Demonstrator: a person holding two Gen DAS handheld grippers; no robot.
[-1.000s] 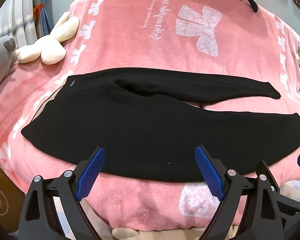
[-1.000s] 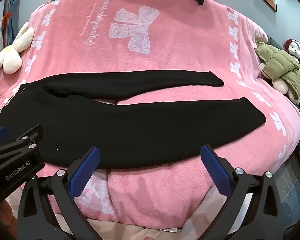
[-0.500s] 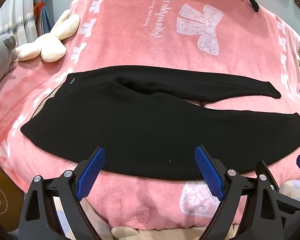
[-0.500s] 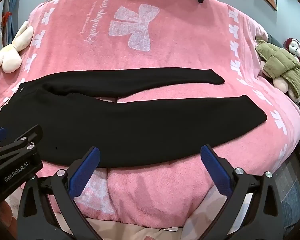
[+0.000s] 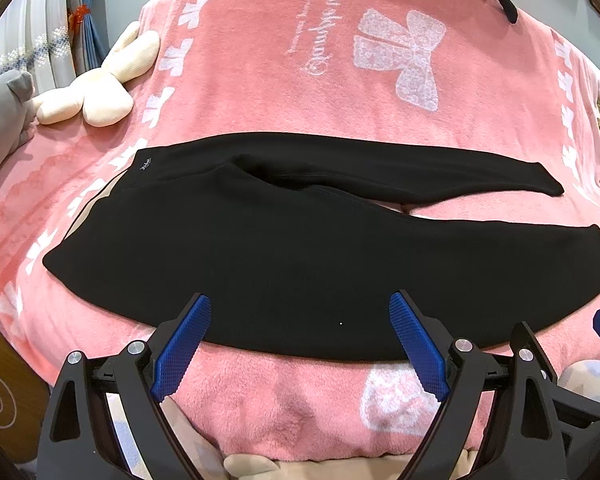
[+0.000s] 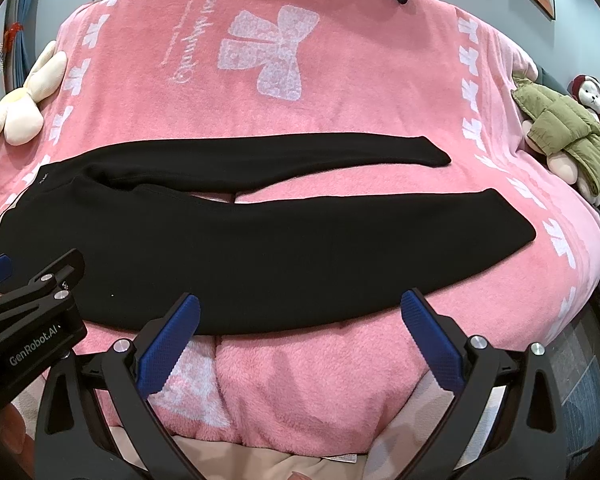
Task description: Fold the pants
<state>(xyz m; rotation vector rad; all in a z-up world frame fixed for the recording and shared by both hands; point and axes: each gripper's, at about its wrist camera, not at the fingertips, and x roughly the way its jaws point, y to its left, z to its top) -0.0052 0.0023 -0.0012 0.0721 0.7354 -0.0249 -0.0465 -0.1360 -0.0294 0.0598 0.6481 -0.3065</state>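
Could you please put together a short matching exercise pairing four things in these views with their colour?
Things:
1. pants
2. blanket
3. puffer jacket on the plush toy
4. pads of the right gripper

Colours:
A. olive green
B. blue
C. black
D. pink

Pairs: 1-C, 2-D, 3-A, 4-B
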